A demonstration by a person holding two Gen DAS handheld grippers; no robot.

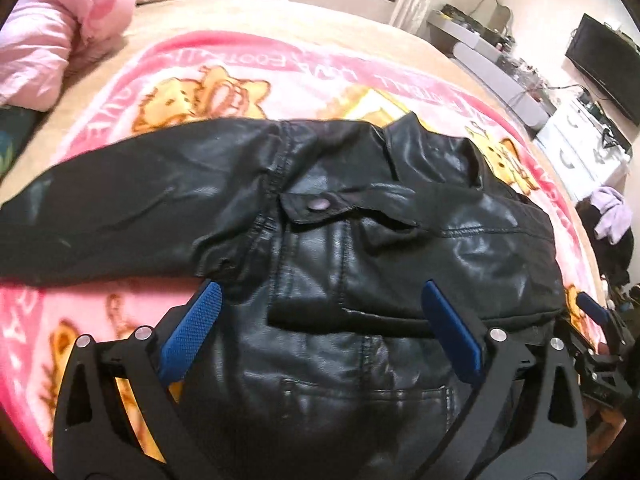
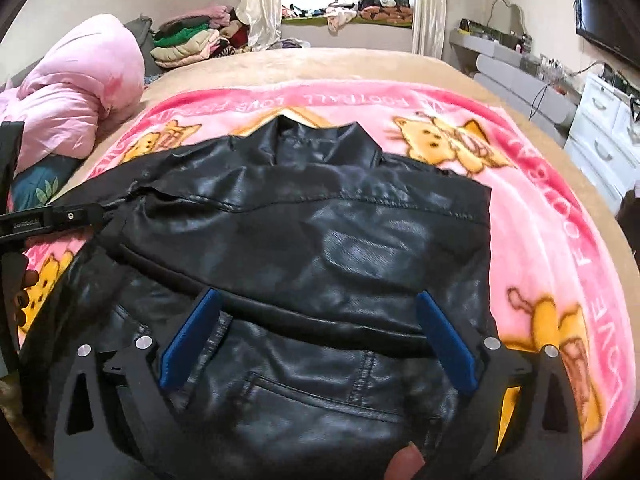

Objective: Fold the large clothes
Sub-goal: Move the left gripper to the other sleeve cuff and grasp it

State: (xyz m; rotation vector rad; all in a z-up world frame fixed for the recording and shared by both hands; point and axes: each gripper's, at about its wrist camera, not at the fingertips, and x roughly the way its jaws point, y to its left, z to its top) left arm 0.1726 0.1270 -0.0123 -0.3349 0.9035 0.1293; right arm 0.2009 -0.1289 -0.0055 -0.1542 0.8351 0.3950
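jacket: black glossy leather, partly folded, snap pocket up | collar toward blanket's far edge, one sleeve lying toward its left edge | on pink blanket, centre | left gripper: spread wide, empty | right gripper: spread wide, empty

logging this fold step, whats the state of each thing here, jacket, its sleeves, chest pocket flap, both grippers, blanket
black leather jacket: lying flat on the bed, collar away from the grippers, partly folded
its left sleeve: stretched out sideways, unfolded
its right sleeve: folded across the body
chest pocket flap: snapped shut
left gripper: open, holding nothing
right gripper: open, holding nothing
pink cartoon blanket: spread flat under the jacket
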